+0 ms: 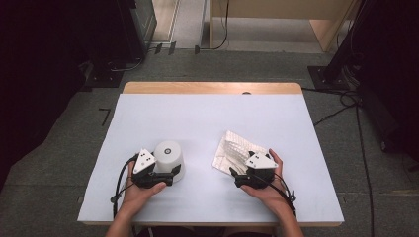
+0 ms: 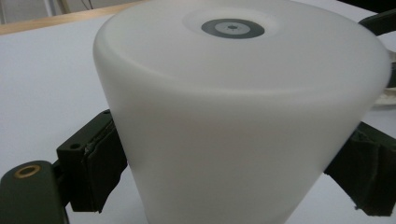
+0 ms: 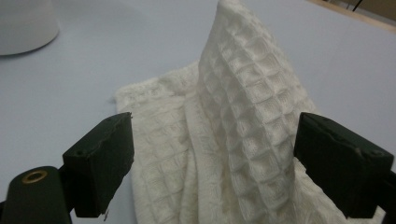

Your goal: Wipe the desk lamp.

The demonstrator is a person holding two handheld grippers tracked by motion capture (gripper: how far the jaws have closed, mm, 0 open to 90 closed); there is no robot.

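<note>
The white cup (image 1: 169, 159) stands upside down near the front of the table (image 1: 207, 118) and is squeezed on both sides by the left gripper (image 1: 174, 174); it looks light, smooth and slippery, so it is best held low on its wide part. The soft, floppy cloth (image 1: 234, 152) lies to the cup's right. The right gripper (image 1: 236, 176) is held wide open around a raised fold, which is not yet pinched and is the best place to be grabbed.
</note>
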